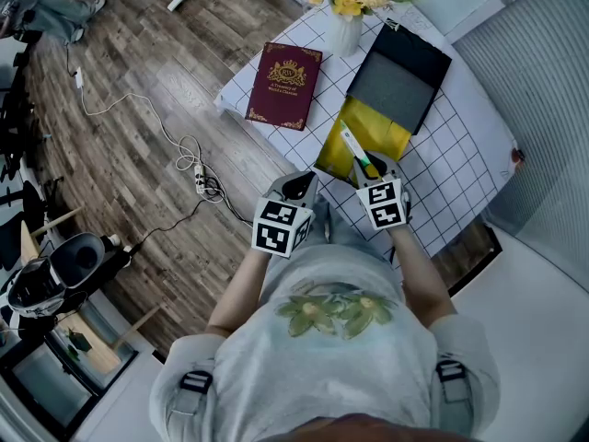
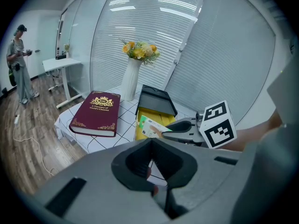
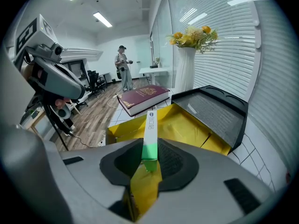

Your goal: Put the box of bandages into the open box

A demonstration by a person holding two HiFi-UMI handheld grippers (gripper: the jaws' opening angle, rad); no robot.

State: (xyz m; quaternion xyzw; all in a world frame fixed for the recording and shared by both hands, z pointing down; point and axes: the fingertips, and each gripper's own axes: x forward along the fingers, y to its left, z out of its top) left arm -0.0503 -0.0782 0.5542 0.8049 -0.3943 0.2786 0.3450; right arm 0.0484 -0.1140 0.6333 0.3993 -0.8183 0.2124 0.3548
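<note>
The bandage box (image 1: 354,147), narrow, white with a green end, is clamped in my right gripper (image 1: 368,166). It hangs over the near part of the open yellow box (image 1: 382,136), whose black lid (image 1: 400,76) lies tipped back behind it. In the right gripper view the bandage box (image 3: 150,129) stands on edge between the pads, above the yellow lining (image 3: 187,125). My left gripper (image 1: 296,187) is at the table's near edge, left of the right one, shut with nothing in it. The left gripper view shows the bandage box (image 2: 152,126) held over the yellow box (image 2: 154,115).
A maroon book (image 1: 284,85) lies left of the open box. A white vase of yellow flowers (image 1: 345,26) stands behind it. The checked tablecloth (image 1: 460,145) ends just before me. Cables and a power strip (image 1: 198,178) lie on the wooden floor. A person (image 2: 18,62) stands far off.
</note>
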